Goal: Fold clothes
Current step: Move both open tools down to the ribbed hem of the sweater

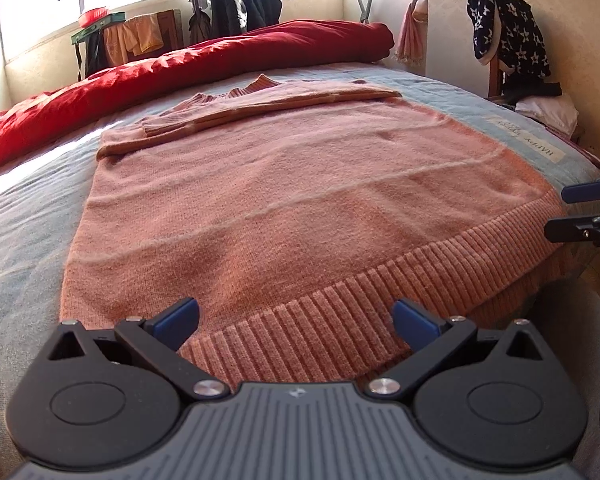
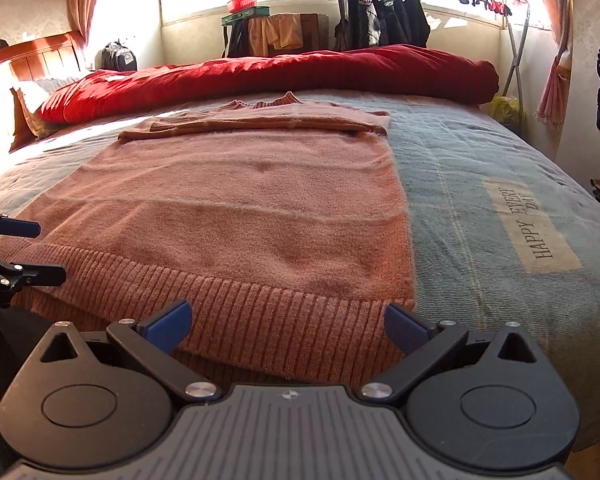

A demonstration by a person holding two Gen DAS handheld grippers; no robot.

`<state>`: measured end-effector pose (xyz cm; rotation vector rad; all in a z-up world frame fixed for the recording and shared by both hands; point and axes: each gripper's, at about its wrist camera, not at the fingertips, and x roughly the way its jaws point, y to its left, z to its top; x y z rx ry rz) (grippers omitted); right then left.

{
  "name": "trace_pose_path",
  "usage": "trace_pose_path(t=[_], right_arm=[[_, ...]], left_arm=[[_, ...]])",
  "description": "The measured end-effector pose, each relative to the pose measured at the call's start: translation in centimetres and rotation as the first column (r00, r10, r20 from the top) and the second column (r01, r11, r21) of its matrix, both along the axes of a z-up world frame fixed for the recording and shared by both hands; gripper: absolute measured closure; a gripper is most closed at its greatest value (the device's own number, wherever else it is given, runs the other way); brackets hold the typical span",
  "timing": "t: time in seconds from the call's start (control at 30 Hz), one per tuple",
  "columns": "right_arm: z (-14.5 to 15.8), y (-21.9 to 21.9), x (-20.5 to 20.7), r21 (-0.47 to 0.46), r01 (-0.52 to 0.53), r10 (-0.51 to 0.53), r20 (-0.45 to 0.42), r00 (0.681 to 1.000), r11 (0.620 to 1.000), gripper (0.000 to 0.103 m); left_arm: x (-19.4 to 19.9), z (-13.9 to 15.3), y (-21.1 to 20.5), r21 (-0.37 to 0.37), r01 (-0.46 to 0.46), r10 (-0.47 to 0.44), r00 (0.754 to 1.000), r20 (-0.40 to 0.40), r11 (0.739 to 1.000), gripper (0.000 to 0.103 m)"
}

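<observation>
We hold the left gripper [image 1: 294, 322] and the right gripper [image 2: 287, 322] at the ribbed hem of the pink sweater [image 1: 284, 196], both with jaws apart and gripping nothing. The sweater lies flat on the bed [image 2: 480, 184], sleeves folded across its chest, near the red quilt [image 2: 284, 72].

One pink knitted sweater [image 1: 284, 200] [image 2: 236, 216] lies flat on the bed, ribbed hem nearest the cameras and ribbed collar at the far end. Both sleeves are folded across the upper body, forming a band lying left to right just below the collar; a ribbed cuff shows at the band's left end. The body panel is spread out, with a few shallow horizontal creases. The hem reaches the near edge of the bed.
</observation>
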<state>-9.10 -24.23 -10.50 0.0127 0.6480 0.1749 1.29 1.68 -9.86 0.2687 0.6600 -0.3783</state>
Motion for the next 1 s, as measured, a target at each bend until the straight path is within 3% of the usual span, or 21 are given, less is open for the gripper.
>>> trace_pose_path(t=[0.2,0.63,0.87,1.0], right_arm=[[0.6,0.7,-0.3,-0.033,-0.007,0.008,0.013,1.0,0.999,0.0],[-1.1,1.6,-0.5,-0.004,0.009,-0.01,-0.082,0.997,1.0,0.0],[-0.9,1.5,-0.7,0.014,0.004,-0.003,-0.083,0.997,1.0,0.0],[-0.8,1.6,-0.7,0.026,0.007,-0.005,-0.081,0.997,1.0,0.0]], left_arm=[[-1.9,0.2,-2.4,0.18,0.106,-0.124,0.987,0.097,0.978,0.001],[-3.9,-2.4,-6.4,0.338,0.151,-0.203,0.971,0.126,0.929,0.001],[-4.1,-3.5,-7.3,0.489,0.156,-0.264,0.951,0.161,0.858,0.001],[-4.2,-4.1,-7.3,0.515,0.144,-0.265,0.949,0.169,0.845,0.001]])
